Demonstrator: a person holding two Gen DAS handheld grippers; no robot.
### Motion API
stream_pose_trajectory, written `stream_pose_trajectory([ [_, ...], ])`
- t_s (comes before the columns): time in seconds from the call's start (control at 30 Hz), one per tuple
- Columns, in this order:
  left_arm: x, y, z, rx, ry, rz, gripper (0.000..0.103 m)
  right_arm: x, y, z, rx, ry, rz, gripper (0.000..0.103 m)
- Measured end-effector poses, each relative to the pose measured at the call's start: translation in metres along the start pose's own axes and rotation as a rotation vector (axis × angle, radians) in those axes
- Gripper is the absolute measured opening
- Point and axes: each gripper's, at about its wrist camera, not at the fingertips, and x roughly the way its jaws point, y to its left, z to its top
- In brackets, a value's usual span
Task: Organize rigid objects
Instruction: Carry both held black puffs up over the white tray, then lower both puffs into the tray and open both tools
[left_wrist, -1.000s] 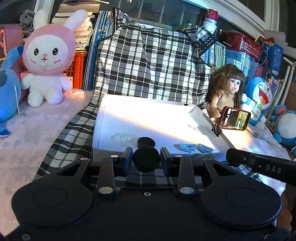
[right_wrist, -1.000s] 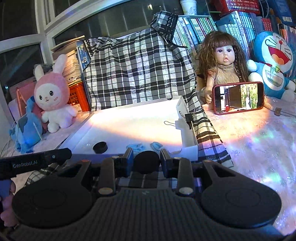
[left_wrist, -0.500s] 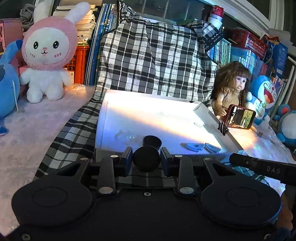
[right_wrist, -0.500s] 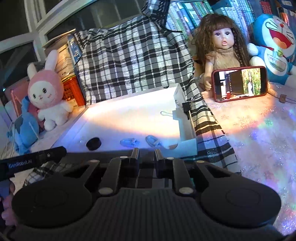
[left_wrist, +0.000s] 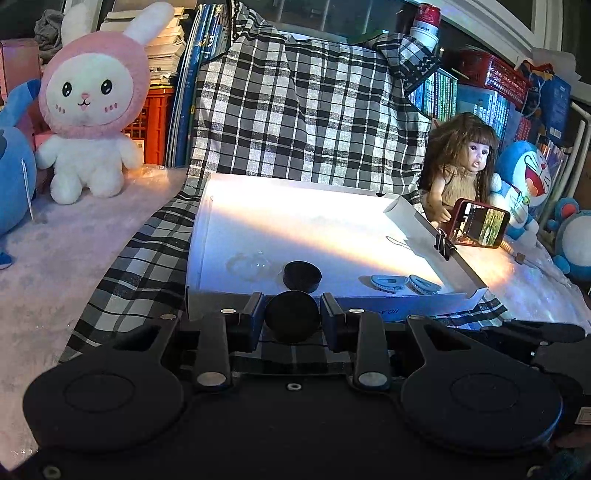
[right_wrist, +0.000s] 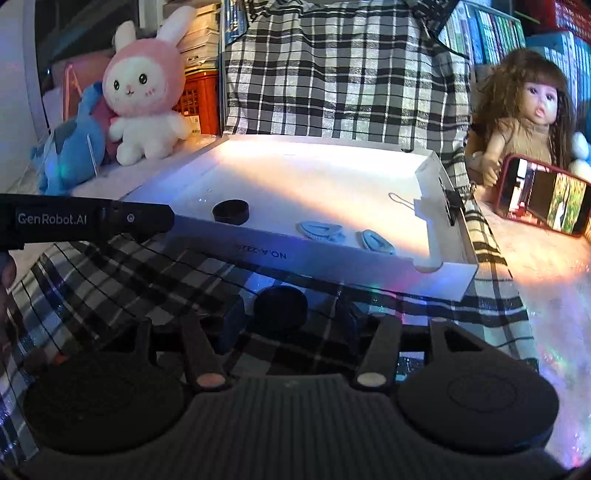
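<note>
My left gripper (left_wrist: 292, 320) is shut on a black round cap (left_wrist: 291, 323), held just before the near wall of the white tray (left_wrist: 369, 315). In the tray lie another black cap (left_wrist: 302, 275), two pale blue clips (left_wrist: 388, 283), and a clear plastic piece (left_wrist: 251, 264). My right gripper (right_wrist: 288, 321) hangs low over the checked cloth (right_wrist: 110, 288) in front of the tray, and its jaws are opening. A third black cap (right_wrist: 280, 306) lies on the cloth between its fingers (right_wrist: 231, 326), with gaps on both sides.
A black binder clip (left_wrist: 443, 242) grips the tray's right wall. A doll (right_wrist: 532, 122) and a red-cased phone (right_wrist: 543, 195) stand right of the tray. A pink rabbit plush (left_wrist: 88, 110) and a blue plush (right_wrist: 74, 151) sit at the left. Books line the back.
The right gripper sank toward the cloth and rolled. Its jaws went from narrow to spread, and a black cap now lies on the cloth between them. The left gripper keeps its cap.
</note>
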Motion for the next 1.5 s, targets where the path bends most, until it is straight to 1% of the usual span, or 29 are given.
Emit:
stream_pose_trajectory([
  [0.03, 0.000, -0.001, -0.001, 0.010, -0.003, 0.001, 0.031, 0.000, 0.001, 0.000, -0.008, 0.000, -0.001, 0.044],
  [0.07, -0.001, -0.002, -0.001, 0.019, -0.006, 0.003, 0.031, -0.002, 0.002, 0.000, -0.013, -0.001, -0.005, 0.038],
  [0.1, -0.001, -0.003, -0.001, 0.027, -0.009, 0.005, 0.031, -0.002, 0.002, 0.000, -0.017, -0.002, -0.007, 0.037],
  [0.23, -0.001, -0.003, 0.000, 0.034, -0.013, 0.002, 0.031, -0.007, 0.001, 0.001, -0.008, -0.020, -0.006, 0.037],
  [0.33, 0.000, -0.003, 0.006, 0.043, -0.018, 0.006, 0.031, -0.011, -0.005, 0.008, 0.023, -0.034, 0.000, 0.037],
  [0.4, 0.001, -0.002, 0.012, 0.049, -0.021, 0.004, 0.031, -0.015, -0.010, 0.014, 0.041, -0.050, 0.002, 0.037],
  [0.53, 0.010, 0.000, 0.031, 0.046, -0.023, -0.001, 0.031, -0.015, -0.022, 0.033, 0.058, -0.071, -0.030, 0.037],
  [0.6, 0.018, 0.001, 0.041, 0.043, -0.018, 0.000, 0.031, -0.009, -0.032, 0.044, 0.091, -0.058, -0.030, 0.037],
  [0.77, 0.046, 0.007, 0.064, -0.002, 0.024, -0.001, 0.031, 0.019, -0.060, 0.070, 0.197, 0.011, -0.049, 0.037],
  [0.9, 0.069, 0.008, 0.073, -0.005, 0.053, 0.008, 0.031, 0.038, -0.077, 0.079, 0.268, 0.042, -0.053, 0.037],
  [1.03, 0.089, 0.008, 0.074, -0.011, 0.080, 0.025, 0.031, 0.052, -0.081, 0.081, 0.285, 0.061, -0.066, 0.037],
  [1.17, 0.104, 0.006, 0.069, -0.003, 0.102, 0.058, 0.031, 0.060, -0.074, 0.080, 0.257, 0.077, -0.094, 0.037],
  [1.5, 0.118, 0.003, 0.062, 0.041, 0.119, 0.098, 0.031, 0.071, -0.070, 0.076, 0.248, 0.095, -0.111, 0.037],
])
